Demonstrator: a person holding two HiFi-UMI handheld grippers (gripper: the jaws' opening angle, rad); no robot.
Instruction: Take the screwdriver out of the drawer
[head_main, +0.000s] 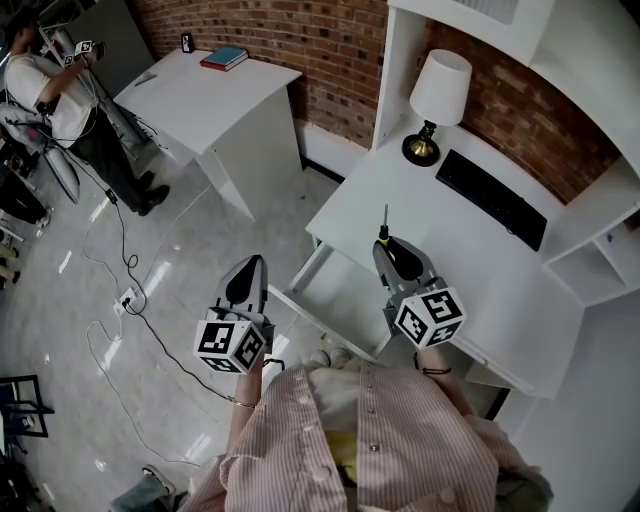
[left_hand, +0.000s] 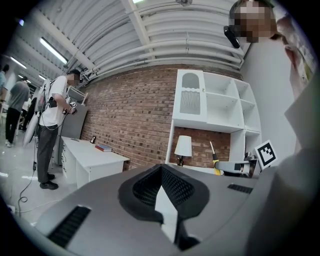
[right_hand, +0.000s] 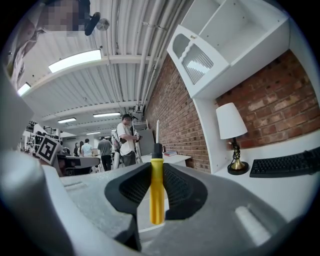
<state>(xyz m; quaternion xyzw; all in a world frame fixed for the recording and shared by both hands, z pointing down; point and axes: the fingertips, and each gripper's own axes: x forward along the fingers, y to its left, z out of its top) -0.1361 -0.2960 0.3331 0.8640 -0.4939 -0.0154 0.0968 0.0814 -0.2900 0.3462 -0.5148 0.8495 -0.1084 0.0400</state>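
A screwdriver with a yellow handle and a thin metal shaft stands upright between the pads of my right gripper, which is shut on its handle. In the head view the right gripper hovers over the front of the white desk, and the screwdriver shaft points away from me. The white drawer is pulled out below and left of it. My left gripper hangs over the floor to the drawer's left, holding nothing. Its fingertips meet in the left gripper view, where the screwdriver also shows at right.
On the desk stand a white lamp and a black keyboard, with white shelves at right. A second white table with a book sits at the far left. A person stands beyond; cables trail on the floor.
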